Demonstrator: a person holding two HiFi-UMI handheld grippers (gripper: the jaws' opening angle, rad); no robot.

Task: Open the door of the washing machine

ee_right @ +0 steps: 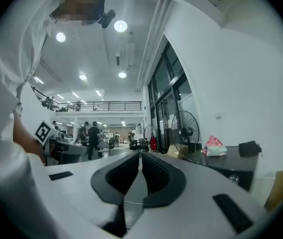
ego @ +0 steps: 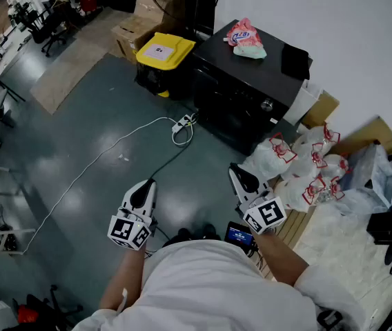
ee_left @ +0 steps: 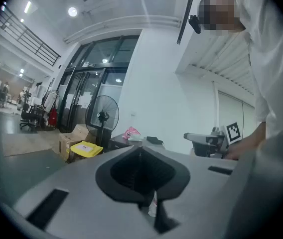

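The washing machine (ego: 232,109), a black box-shaped unit, is seen on the floor (ego: 106,109) against the white wall, ahead of both tools and a little to the right in the head view. It is well apart from the left hand-held gripper (ego: 146,185), and it lies nearer to the right hand-held gripper (ego: 236,169), but no contact is made with it. Its dark front is turned toward the person, a round knob (ego: 266,105) is seen at the right end of this front, and the front seems flush and closed, as far as it can be told. A pink bag (ego: 246,38) and a flat black item (ego: 295,61) are laid on its top. A yellow-lidded bin (ego: 163,50) is placed just beside it on the left, and a heap of white bags with red print (ego: 299,164) is piled just beside it on the right. A power strip (ego: 184,123) with a white cable (ego: 99,158) is lying on the floor between the machine and the left tool. Both tools are held level and low in front of the body, side by side and apart from each other, with their tips directed toward the machine. The left forearm (ego: 123,278) and the right forearm (ego: 282,257) are stretched forward from white sleeves. In the left gripper view the dark pads are pressed together with nothing between them. In the right gripper view the pads are also brought together with nothing gripped, and the machine is seen to the right of them.
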